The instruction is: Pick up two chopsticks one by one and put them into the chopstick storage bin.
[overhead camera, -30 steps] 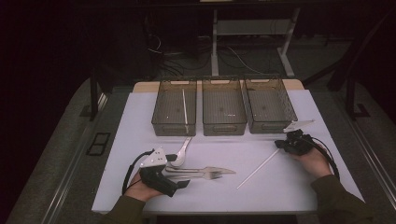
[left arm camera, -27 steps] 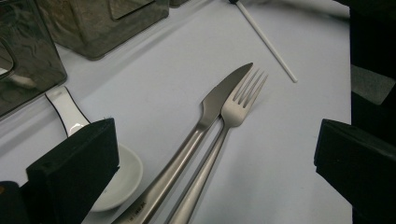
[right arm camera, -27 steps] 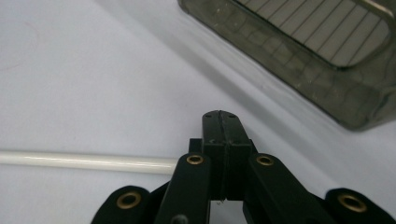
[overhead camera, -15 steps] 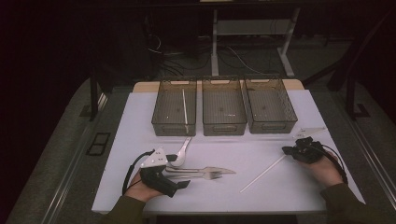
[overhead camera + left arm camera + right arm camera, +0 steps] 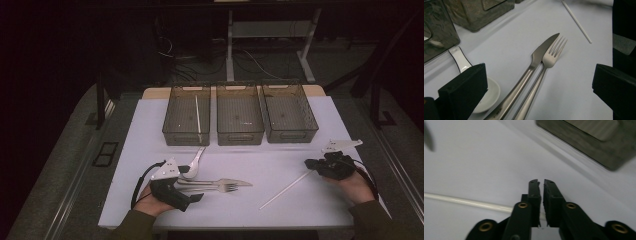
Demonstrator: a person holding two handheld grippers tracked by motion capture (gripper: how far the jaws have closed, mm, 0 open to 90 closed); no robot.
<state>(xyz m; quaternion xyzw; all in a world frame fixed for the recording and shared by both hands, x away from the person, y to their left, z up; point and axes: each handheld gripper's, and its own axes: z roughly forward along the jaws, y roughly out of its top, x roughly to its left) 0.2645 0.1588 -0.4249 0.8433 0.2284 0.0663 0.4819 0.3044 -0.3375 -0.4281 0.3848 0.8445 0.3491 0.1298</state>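
A steel knife [image 5: 239,182] [image 5: 541,53] and fork [image 5: 225,188] [image 5: 554,51] lie side by side on the white table, with a white spoon [image 5: 195,160] [image 5: 461,62] just behind them. My left gripper [image 5: 192,184] [image 5: 540,82] rests open, its jaws wide on either side of the knife and fork handles. A white chopstick [image 5: 285,190] [image 5: 461,201] [image 5: 576,21] lies slanted at the right. My right gripper [image 5: 310,163] [image 5: 541,182] sits at the chopstick's far end. Its jaws have just been opening to a narrow slit. The chopstick runs under them, and nothing shows between the tips.
Three dark mesh bins stand in a row at the back: left [image 5: 186,137], middle [image 5: 240,136], right [image 5: 292,134] [image 5: 594,142]. The left bin holds another white chopstick [image 5: 198,114]. The table's front edge runs close below both hands.
My right hand has shifted to the right and the chopstick's far end has followed it a little. The left hand, knife, fork and spoon have stayed put.
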